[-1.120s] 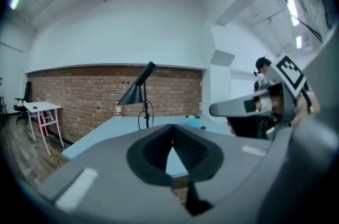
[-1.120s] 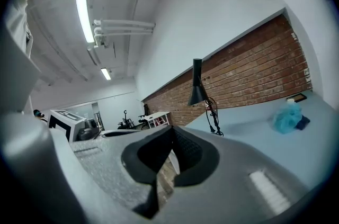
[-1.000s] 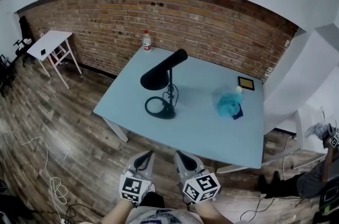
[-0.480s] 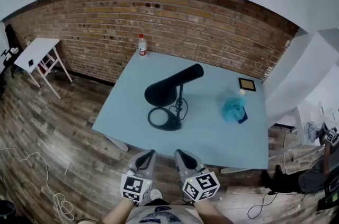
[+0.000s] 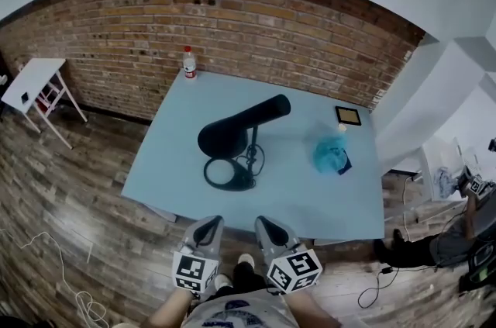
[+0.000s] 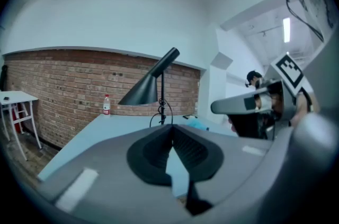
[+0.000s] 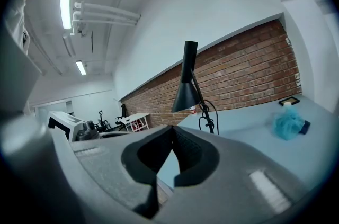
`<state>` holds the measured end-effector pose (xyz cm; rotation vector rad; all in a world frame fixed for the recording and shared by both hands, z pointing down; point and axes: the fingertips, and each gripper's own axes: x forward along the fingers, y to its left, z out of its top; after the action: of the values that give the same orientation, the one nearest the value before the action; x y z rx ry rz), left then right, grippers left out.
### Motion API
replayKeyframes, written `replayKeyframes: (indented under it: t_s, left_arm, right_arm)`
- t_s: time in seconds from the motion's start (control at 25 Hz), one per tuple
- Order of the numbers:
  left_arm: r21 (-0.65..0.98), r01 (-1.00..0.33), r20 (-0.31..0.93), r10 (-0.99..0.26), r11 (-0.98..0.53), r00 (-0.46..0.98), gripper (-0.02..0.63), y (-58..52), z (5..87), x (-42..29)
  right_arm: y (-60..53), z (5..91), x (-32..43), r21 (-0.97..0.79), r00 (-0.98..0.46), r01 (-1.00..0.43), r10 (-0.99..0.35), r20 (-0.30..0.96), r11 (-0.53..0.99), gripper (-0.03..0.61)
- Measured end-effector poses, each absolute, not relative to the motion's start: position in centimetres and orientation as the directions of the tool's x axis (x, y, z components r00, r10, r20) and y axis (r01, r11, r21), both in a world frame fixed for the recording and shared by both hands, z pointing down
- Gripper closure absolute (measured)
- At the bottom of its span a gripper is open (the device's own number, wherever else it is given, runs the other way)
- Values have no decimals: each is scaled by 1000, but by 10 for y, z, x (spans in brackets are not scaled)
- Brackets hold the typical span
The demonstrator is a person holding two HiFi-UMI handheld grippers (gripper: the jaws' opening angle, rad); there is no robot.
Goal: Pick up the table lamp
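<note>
Shows the left gripper with jaws pressed together, nothing between them; shows the right gripper just beside it, likewise closed on nothing; places both just short of the near edge of the pale blue table, pointing across it; finds the table lamp ahead of the two grippers and well apart from them, upright on its ring base, black shade angled down; puts a fluffy blue cloth ahead and right of the right gripper, a small dark frame beyond that; sets a plastic bottle at the far corner, ahead and left of the left gripper, near the brick wall.
</note>
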<state>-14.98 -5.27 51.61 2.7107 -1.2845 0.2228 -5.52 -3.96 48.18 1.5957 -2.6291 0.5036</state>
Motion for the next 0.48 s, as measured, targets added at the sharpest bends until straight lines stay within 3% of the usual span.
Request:
replayKeyframes:
  t_s: [0.48]
  left_arm:
    - [55,-772,230,-745,-633,627,621,-105,526,-132]
  right_arm:
    - [-110,475,-45,-249,-501,-854,-851,159,457,580]
